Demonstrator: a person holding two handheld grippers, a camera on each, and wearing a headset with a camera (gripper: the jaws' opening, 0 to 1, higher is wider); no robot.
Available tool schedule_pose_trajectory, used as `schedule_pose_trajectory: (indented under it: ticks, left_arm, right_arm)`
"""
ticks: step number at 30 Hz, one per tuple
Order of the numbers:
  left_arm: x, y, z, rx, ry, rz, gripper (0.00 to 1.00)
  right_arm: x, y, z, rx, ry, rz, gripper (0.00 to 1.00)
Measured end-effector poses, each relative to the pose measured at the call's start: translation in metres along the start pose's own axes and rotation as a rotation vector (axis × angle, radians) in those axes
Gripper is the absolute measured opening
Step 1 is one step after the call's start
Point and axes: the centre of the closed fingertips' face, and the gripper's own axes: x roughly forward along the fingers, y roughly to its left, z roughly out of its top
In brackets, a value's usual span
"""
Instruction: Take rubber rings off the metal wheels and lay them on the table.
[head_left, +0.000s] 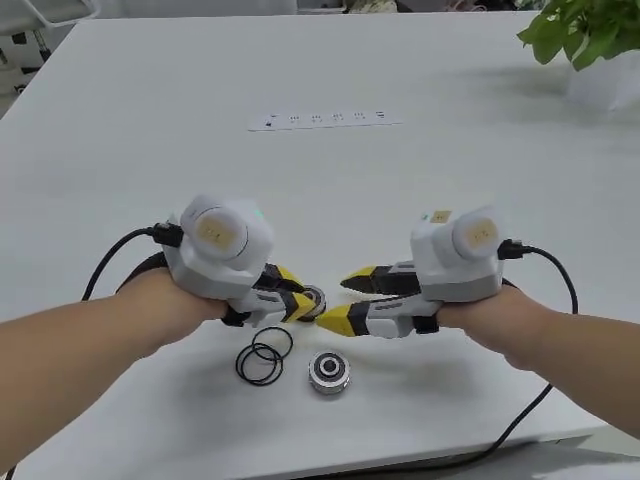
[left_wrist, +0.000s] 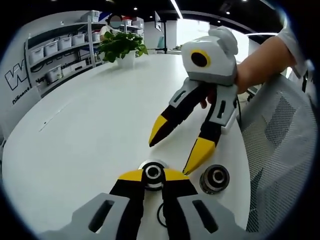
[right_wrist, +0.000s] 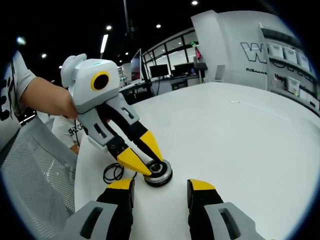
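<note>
L gripper (head_left: 299, 303) jaws clamped on a small silver metal wheel (left_wrist: 152, 173) w/ dark hub, sitting on the white table (head_left: 420, 150). R gripper (head_left: 333, 302) jaws apart, tips just beside that wheel. Second wheel (head_left: 329, 370) lies flat nearer the person. Thin black rubber rings (head_left: 263, 357) overlap just beside it, on the L gripper's side.
</note>
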Motion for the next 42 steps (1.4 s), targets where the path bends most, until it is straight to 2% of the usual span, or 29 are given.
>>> schedule_pose_trajectory:
  ticks: [18,24,30,42]
  left_arm:
    - [0.001,0.001,-0.001,-0.019,0.000,0.023,0.08]
    - [0.001,0.002,-0.001,-0.025,-0.003,0.025,0.08]
    - [0.002,0.003,-0.001,-0.036,-0.004,0.031,0.08]
    - [0.002,0.004,-0.001,-0.042,-0.002,0.043,0.08]
  right_arm:
    - [0.018,0.001,-0.007,-0.067,0.052,-0.016,0.24]
    - [0.016,0.001,-0.008,-0.077,0.051,-0.014,0.22]
    - [0.009,-0.001,-0.012,-0.064,0.057,-0.012,0.13]
    - [0.008,0.000,-0.014,-0.054,0.070,-0.021,0.04]
